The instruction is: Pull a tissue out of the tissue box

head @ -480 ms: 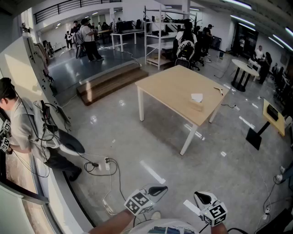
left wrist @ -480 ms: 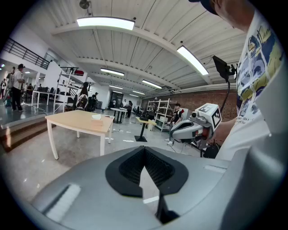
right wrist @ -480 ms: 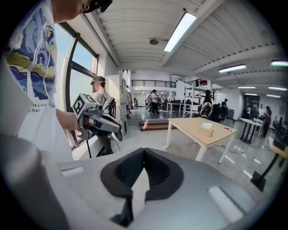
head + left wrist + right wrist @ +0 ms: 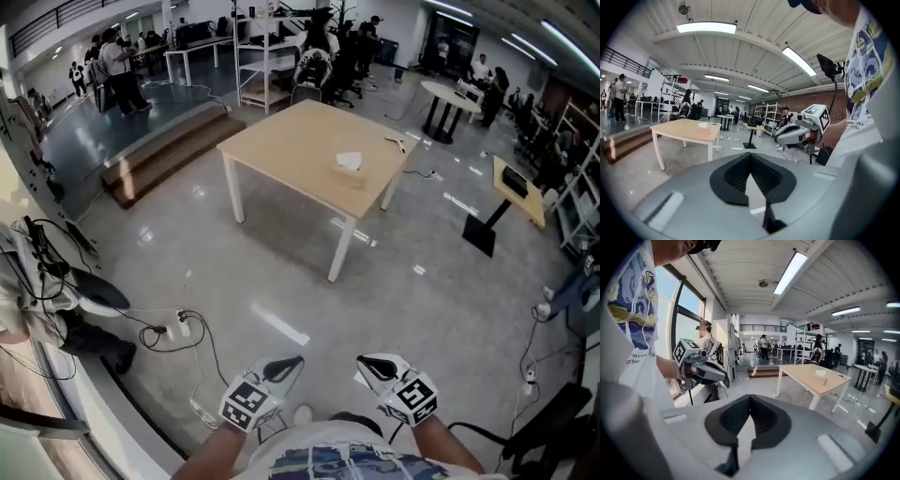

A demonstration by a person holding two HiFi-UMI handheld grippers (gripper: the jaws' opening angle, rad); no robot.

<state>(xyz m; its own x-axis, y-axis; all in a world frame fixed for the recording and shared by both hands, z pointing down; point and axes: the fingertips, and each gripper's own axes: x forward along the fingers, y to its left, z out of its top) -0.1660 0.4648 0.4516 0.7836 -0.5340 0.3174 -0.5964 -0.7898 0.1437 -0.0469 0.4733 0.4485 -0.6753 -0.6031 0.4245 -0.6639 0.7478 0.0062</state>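
**A:** Head view first. Where are the two tools?

**B:** Low at the near edge, just in front of the person who holds them. The left gripper (image 4: 287, 366) and the right gripper (image 4: 369, 366) lie side by side, a little apart. Both point out over the grey floor (image 4: 281, 272) toward the far side of the hall.

**A:** Is either one carrying anything?

**B:** No. In the left gripper view the black pads (image 4: 736, 176) are pressed together at their tips, and only bare floor shows through the wedge behind them. The right gripper view shows the same thing: jaws closed tip to tip on nothing.

**A:** And the tissue box?

**B:** The tissue box (image 4: 349, 174) stands on the pale wooden table (image 4: 281, 141), far from both grippers across a wide stretch of floor. It sits toward the table's right edge. A white tissue (image 4: 349, 159) sticks up out of its top.

**A:** What else is around?

**B:** Broad wooden steps (image 4: 169, 155) run to the left of the table. On the near left floor a power strip (image 4: 181, 324) lies among loose cables, and a person (image 4: 14, 300) stands at the left edge. A round table (image 4: 448, 92) stands at the far right, and more people stand at the far end of the hall.
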